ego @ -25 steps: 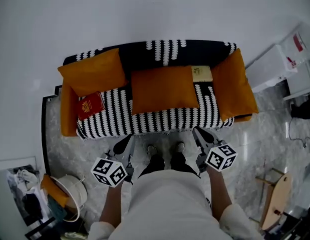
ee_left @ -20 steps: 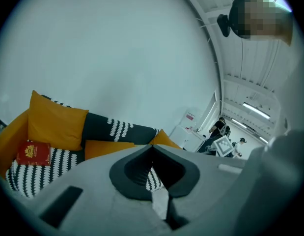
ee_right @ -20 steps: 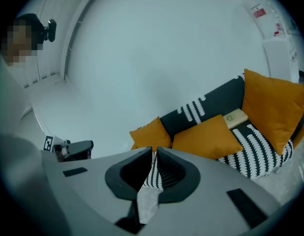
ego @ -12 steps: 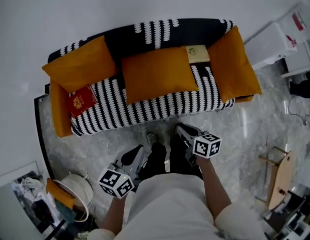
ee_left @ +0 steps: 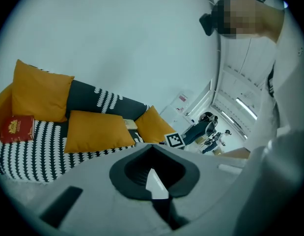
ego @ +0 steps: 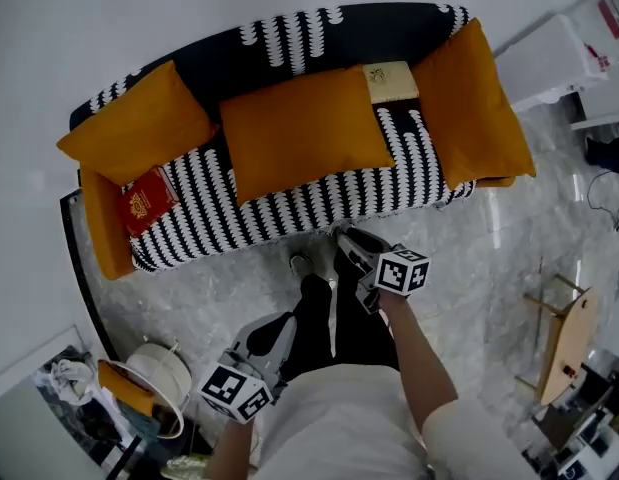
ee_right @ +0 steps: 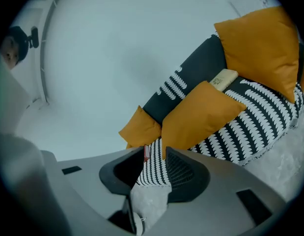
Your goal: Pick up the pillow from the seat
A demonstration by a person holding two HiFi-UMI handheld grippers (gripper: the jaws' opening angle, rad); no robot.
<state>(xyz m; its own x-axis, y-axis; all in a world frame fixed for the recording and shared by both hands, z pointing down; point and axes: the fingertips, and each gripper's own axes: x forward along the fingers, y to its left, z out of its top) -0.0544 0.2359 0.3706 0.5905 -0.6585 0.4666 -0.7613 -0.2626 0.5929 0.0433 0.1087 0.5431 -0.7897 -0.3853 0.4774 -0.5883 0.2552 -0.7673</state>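
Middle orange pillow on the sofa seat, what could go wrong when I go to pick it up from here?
1. The tan book sits at the back corner of the middle orange pillow; lifting could drag it along.
2. The right hand-held gripper has its jaws opening, nothing between them, but only slightly apart; a thin pinch of the plump pillow may slip.

Left gripper [ego: 273, 330] held low and near, by the left leg, jaws together, empty. Right gripper [ego: 350, 242] held farther out, jaws opening, narrow gap, nothing between them. Forearms bare.
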